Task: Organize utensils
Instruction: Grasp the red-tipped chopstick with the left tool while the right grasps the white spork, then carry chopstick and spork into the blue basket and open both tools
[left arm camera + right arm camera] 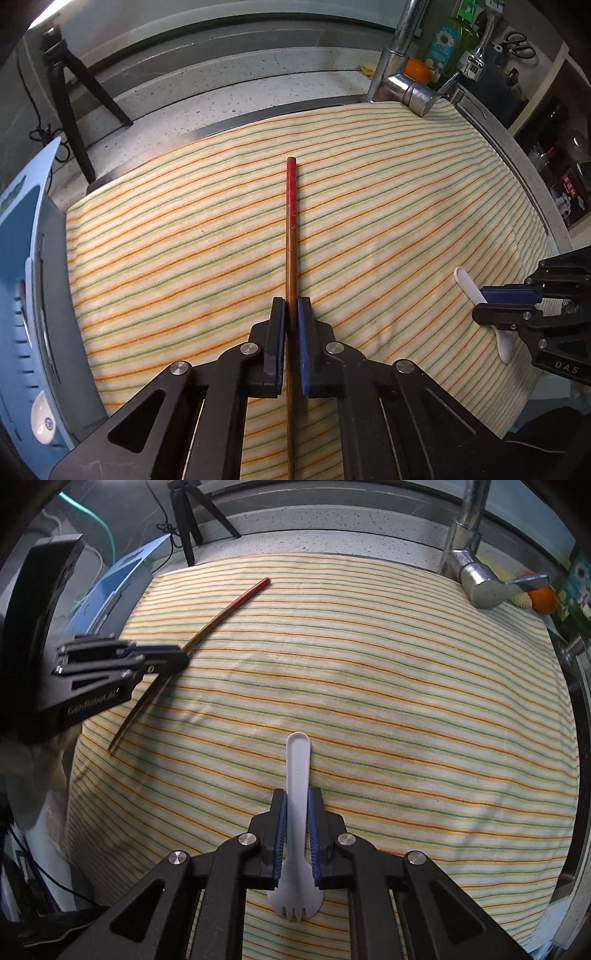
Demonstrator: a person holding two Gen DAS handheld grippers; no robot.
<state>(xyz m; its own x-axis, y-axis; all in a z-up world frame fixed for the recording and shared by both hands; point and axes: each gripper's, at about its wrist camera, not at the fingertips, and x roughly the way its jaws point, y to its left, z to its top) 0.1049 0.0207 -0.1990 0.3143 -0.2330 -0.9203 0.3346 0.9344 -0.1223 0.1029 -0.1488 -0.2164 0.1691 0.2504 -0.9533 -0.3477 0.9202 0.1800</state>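
The left gripper is pinching a chopstick; the right gripper is pinching a white spork at lower centre. Both are awaiting transfer to storage.

Matt striped cloth; glossy wooden chopstick; white plastic spork.

home kitchen, pretty clearly | shiny chrome sink faucet sticking up over a speckled stone countertop | green dish-soap bottle sitting behind | striped yellow-orange cloth covering the sink area
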